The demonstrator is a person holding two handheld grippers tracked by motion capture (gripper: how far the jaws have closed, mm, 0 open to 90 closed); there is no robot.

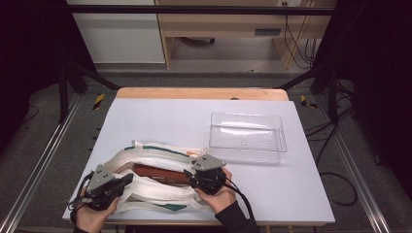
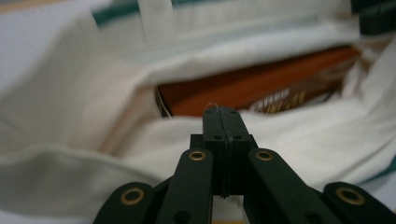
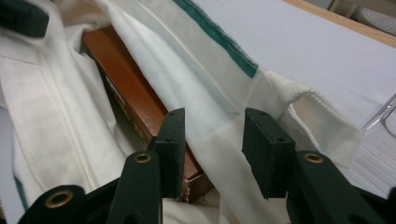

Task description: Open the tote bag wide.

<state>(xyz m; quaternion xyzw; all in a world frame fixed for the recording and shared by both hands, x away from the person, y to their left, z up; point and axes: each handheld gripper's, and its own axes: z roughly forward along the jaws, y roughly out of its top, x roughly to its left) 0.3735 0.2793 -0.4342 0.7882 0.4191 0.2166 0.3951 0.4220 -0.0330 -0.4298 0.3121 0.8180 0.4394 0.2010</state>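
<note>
- Left gripper [image 2: 222, 114]: jaws clenched together, a thin thread seemingly caught between the pads; blurred, fabric pinch unclear.
- Right gripper [image 3: 212, 140]: jaws parted, bag rim lying loose between the pads.
- Cream cloth bag [image 1: 155, 158]: soft, creased, green trim, at the near table edge.
- Brown box [image 1: 160, 173]: flat, rigid, inside the bag mouth.
- Clear plastic bin [image 1: 247, 136]: farther right, well apart.
- White table [image 1: 160, 116]: smooth.
</note>
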